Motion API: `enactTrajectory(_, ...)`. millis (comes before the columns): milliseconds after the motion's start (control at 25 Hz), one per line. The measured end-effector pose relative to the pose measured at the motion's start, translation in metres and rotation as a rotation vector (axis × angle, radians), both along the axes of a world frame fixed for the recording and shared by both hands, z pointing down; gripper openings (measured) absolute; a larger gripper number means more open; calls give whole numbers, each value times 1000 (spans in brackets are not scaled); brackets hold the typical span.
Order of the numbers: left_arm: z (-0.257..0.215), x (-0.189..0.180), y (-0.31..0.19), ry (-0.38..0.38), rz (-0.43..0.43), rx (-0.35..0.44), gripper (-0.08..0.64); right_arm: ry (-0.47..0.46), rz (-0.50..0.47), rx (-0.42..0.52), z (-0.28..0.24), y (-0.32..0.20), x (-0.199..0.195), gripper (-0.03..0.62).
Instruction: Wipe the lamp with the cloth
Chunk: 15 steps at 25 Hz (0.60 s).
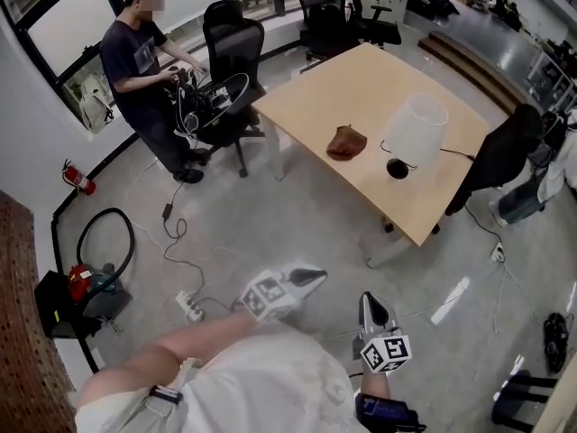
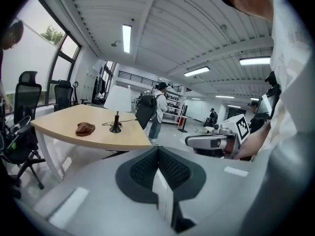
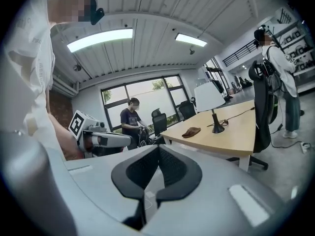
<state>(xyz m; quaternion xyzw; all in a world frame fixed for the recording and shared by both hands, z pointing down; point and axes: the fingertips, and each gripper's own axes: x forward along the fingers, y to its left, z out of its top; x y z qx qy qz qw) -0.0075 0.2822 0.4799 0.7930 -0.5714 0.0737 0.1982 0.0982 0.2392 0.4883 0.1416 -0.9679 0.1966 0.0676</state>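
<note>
**Short of the table [image 1: 361, 84]: close in first, cloth [image 1: 346, 142] before lamp [image 1: 416, 126]**

On the table's middle the brown cloth lies crumpled, near the lamp. The lamp stands upright, a white shade over a black base [image 1: 398, 168], with its cord running across the table top. Both are well apart from the person, with open floor between. The left gripper [image 1: 315, 275] and the right gripper [image 1: 371, 299] are held low in front of the body. Each has its jaws pressed together with nothing between them.

The step in hand looks like the approach, and no wiping has begun. A good line would lead to the table's near edge, clear of the power strip [image 1: 191, 307] and loose cables on the floor. It should also avoid the chair draped in dark fabric [image 1: 505, 152] at the table's right end.

The jaws of one gripper should part before it comes down on the cloth. A pinch on a raised fold would probably leave enough cloth hanging free to sweep the shade.

The shade looks light and the lamp top-heavy, so it may tip under a sideways push. The other gripper could steady the base or stem. Strokes should be gentle and stay away from the cord.
</note>
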Motion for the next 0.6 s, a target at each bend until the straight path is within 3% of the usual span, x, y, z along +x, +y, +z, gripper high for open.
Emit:
enactTrajectory(240,6,-40,-43,19,49,19,2,26,21,27,-5,-39,-46,12)
enactTrajectory(600,1,-95,-120,73,97,34,2,31,127,82,-35,-126,-96,12)
